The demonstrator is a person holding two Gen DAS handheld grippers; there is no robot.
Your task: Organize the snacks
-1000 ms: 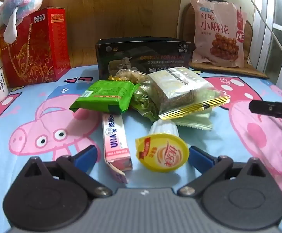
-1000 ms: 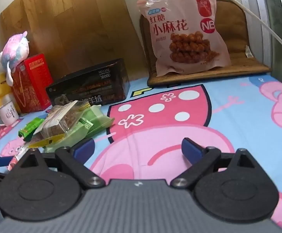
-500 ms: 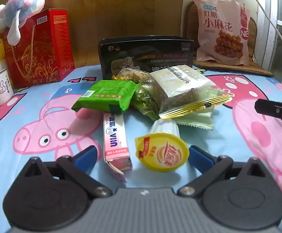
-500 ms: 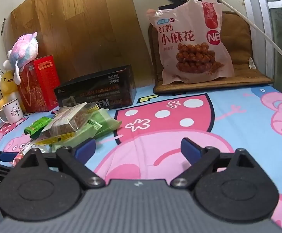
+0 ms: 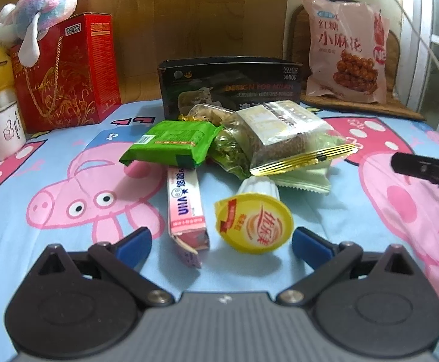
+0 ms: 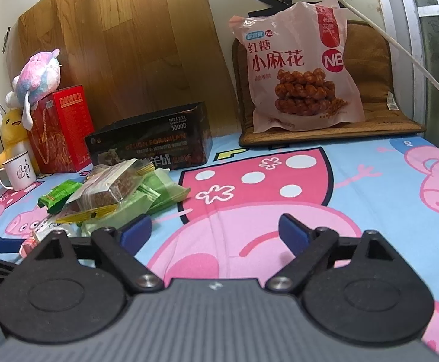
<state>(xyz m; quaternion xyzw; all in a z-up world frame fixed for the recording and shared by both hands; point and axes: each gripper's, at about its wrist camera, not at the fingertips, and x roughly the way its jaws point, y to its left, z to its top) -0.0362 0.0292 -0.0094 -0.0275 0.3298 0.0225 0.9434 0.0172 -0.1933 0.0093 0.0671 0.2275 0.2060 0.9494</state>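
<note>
- "DESIGN FOR MILAN" was read on the black box, behind the snack pile.
- The left gripper was held open before the yellow cup.
- The right gripper was closing, empty.

snack pile at frame centre on the bedsheet, in front of a flat box. lower centre, nearest the camera: a carton lying left of a tipped cup. upper left: gift bag with a plush toy on top, mug before it. upper right: large snack bag propped upright on a cushion.
</note>
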